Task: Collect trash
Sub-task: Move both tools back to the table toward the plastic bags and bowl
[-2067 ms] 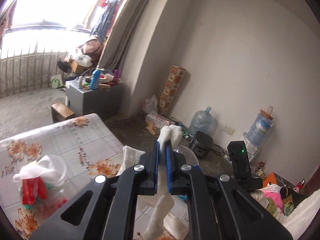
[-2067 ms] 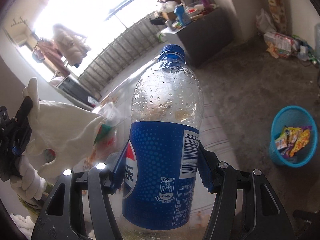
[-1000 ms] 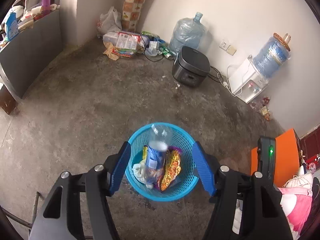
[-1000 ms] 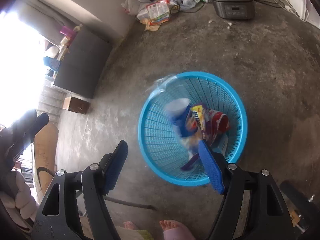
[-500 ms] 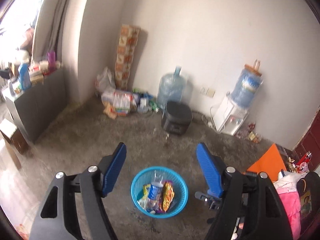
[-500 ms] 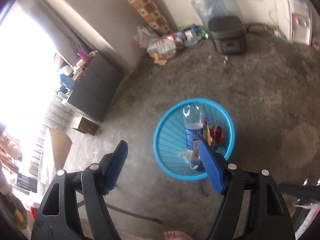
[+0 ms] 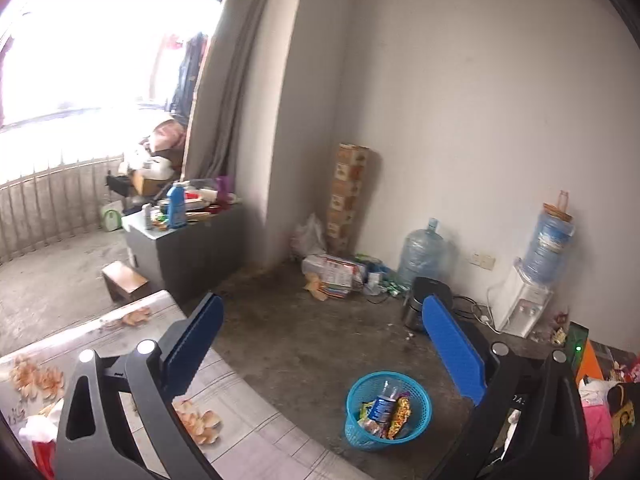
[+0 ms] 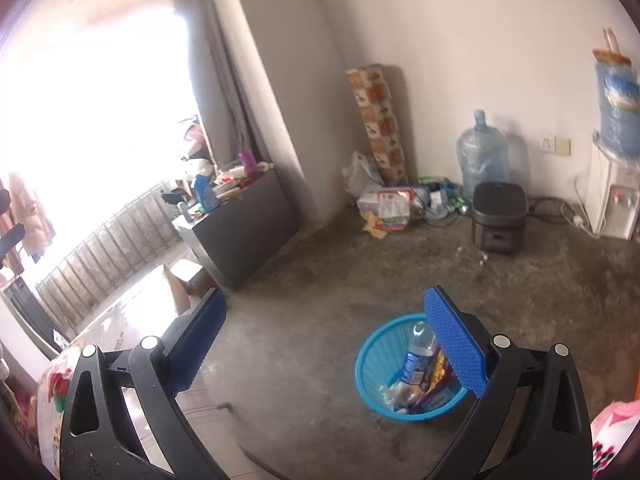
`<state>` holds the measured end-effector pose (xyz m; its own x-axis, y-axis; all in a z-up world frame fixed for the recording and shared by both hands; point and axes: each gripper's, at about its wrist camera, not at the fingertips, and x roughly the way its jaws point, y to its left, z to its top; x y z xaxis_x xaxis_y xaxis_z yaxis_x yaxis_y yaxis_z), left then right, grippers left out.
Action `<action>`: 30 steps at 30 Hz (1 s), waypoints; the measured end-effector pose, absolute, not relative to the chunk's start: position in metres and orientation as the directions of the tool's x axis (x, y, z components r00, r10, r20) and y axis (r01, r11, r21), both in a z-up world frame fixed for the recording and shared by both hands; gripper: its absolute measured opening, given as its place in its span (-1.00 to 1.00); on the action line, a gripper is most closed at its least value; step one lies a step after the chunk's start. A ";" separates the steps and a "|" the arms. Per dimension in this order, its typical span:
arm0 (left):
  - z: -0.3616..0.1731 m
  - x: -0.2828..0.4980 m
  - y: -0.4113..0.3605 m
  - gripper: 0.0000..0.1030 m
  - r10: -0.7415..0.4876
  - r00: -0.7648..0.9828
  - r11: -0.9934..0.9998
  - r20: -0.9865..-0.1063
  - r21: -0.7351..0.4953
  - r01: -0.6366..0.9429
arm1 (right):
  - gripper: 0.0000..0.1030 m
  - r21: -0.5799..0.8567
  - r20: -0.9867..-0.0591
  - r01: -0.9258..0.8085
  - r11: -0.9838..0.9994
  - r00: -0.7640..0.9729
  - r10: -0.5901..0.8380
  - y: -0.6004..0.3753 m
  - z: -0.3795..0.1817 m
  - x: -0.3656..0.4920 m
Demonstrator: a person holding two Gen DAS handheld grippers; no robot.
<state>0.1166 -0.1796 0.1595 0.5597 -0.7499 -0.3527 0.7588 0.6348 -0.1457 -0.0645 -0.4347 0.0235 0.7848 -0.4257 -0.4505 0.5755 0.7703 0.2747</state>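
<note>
Both found wide apart, left gripper (image 7: 320, 302) and right gripper (image 8: 326, 295) alike: jaws just opened further, nothing between them. Saw the basket (image 7: 349, 400) on the floor ahead and below, bottle (image 7: 382, 402) leaning neck-up inside among wrappers. Judged leftover red-and-white trash (image 7: 38, 436) low and left on the bench (image 7: 248, 432), nearer the left gripper. Showed that trash plainly only in the left view; in the right view, basket nearer, partly behind one jaw.

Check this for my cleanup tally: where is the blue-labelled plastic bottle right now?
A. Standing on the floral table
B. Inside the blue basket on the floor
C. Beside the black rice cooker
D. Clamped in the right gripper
B: the bottle leans inside the blue basket among snack wrappers, and both grippers are empty.
</note>
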 end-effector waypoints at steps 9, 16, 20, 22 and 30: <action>0.179 0.103 -0.074 0.89 -0.597 0.749 0.798 -0.287 -0.115 0.592 | 0.85 0.135 -0.366 0.474 0.870 0.840 -0.401 -0.375 0.052 -0.048; 0.181 0.096 -0.024 0.90 -0.516 0.806 0.855 -0.291 -0.122 0.504 | 0.85 0.244 -0.374 0.328 0.913 0.900 -0.224 -0.343 0.056 -0.023; 0.175 0.095 -0.004 0.90 -0.476 0.824 0.879 -0.308 -0.128 0.460 | 0.85 0.279 -0.393 0.223 0.934 0.914 -0.100 -0.318 0.053 -0.003; 0.169 0.097 0.006 0.89 -0.443 0.834 0.896 -0.331 -0.122 0.427 | 0.85 0.295 -0.411 0.182 0.938 0.911 -0.048 -0.311 0.052 0.005; 0.153 0.099 0.059 0.89 -0.322 0.865 0.946 -0.384 -0.104 0.306 | 0.85 0.452 -0.463 0.081 0.888 0.873 0.155 -0.307 0.048 0.032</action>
<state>0.0995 0.0593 0.1531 0.8655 -0.3217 -0.3840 0.3058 0.9464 -0.1038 0.0324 -0.3074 0.0479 0.8728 0.1552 -0.4627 0.0814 0.8885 0.4517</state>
